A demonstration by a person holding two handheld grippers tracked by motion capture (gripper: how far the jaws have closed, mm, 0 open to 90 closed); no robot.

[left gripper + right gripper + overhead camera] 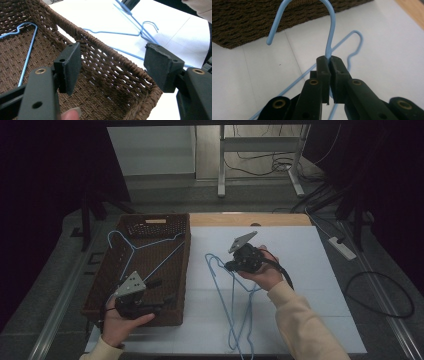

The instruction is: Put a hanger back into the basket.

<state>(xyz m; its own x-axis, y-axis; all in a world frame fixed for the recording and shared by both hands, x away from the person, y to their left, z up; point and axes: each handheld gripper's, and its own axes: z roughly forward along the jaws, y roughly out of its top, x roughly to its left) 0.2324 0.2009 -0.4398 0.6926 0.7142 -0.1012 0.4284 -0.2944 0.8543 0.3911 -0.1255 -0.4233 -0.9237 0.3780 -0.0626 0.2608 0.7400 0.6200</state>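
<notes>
A brown wicker basket (150,226) stands at the table's left with one blue wire hanger (134,247) lying in it. My left gripper (164,291) hovers over the basket's near right corner, open and holding nothing; the left gripper view shows its pads wide apart (115,67) above the basket wall (105,65) and the hanger inside (26,57). My right gripper (229,266) is shut on the neck of a second blue hanger (216,270), lifted over the white sheet. In the right gripper view its hook (331,32) rises from the closed jaws (330,62). A third hanger (355,42) lies beneath.
A white sheet (300,270) covers the table to the basket's right, with a wooden strip (250,219) along its far edge. On the floor beyond lie a power strip (342,247) and cables, and a desk frame (221,165) stands at the back.
</notes>
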